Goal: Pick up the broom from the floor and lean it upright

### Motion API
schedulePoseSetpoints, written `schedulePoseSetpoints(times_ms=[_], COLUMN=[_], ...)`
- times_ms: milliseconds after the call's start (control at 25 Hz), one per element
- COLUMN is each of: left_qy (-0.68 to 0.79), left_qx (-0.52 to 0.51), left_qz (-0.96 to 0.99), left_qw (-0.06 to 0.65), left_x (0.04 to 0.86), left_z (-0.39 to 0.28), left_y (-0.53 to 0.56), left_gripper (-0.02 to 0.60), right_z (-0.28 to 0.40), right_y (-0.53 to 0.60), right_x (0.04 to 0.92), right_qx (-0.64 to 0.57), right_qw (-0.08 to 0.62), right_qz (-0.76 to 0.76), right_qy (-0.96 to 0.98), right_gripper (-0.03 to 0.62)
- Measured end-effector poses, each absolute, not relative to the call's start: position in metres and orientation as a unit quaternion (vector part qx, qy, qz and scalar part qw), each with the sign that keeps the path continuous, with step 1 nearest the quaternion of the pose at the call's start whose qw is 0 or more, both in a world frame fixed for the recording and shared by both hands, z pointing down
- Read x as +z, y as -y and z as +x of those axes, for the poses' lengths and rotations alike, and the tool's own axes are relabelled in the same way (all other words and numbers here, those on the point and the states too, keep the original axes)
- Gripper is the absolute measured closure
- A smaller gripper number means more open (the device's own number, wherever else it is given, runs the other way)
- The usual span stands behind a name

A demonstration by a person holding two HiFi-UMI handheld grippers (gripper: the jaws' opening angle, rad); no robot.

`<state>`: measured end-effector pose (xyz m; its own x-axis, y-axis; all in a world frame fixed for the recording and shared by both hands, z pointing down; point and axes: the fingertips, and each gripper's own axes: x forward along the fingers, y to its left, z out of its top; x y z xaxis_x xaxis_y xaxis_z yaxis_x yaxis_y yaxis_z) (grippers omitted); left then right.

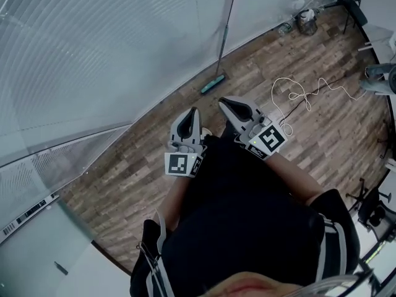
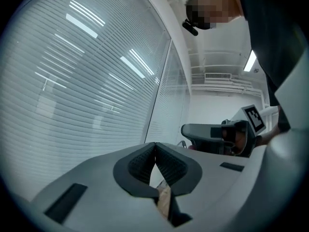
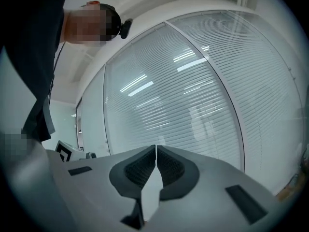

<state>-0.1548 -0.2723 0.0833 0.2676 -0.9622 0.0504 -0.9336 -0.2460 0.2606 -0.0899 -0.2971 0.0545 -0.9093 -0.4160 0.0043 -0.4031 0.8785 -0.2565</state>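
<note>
The broom stands upright against the glass wall with blinds, its thin handle running up the pane and its teal head resting on the wood floor. Both grippers are held close in front of the person's body, well back from the broom. My left gripper is shut with nothing in it; in its own view the pads meet at the tips of my left gripper. My right gripper is also shut and empty, and the tips of my right gripper touch. It shows too in the left gripper view.
A white cable loops across the floor at the right. A bucket stands by the far wall. Chair legs and equipment sit at the right edge. A white cabinet fills the lower left.
</note>
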Motion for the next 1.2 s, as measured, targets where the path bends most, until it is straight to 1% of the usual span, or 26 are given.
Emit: schedulePoseSetpoints(times_ms=[160,320,400,800,1200], left_qy=[0.606,0.614,0.609,0.593,0.584], left_qx=[-0.069,-0.090,-0.104,-0.090,-0.093], left_qz=[0.785,0.783,0.785,0.800,0.807], left_qw=[0.107,0.042,0.028,0.009,0.018], left_x=[0.070,0.044,0.030,0.020,0.022], left_z=[-0.158,-0.162,-0.163,-0.165,-0.156], left_y=[0.273,0.277,0.280,0.281,0.264], left_gripper=[0.563,0.563,0.563,0.563,0.563], right_z=[-0.094,-0.099,-0.103,-0.112,-0.112], right_y=[0.290,0.286,0.284,0.283,0.272], right_x=[0.026,0.011,0.010,0.011,0.015], right_qx=[-0.095,-0.058,-0.049,-0.019,-0.019], right_qw=[0.054,0.078,0.077,0.056,0.050], right_qz=[-0.215,-0.218,-0.221,-0.248,-0.264], right_qy=[-0.970,-0.971,-0.971,-0.967,-0.963], right_gripper=[0.569,0.569,0.575,0.576,0.576])
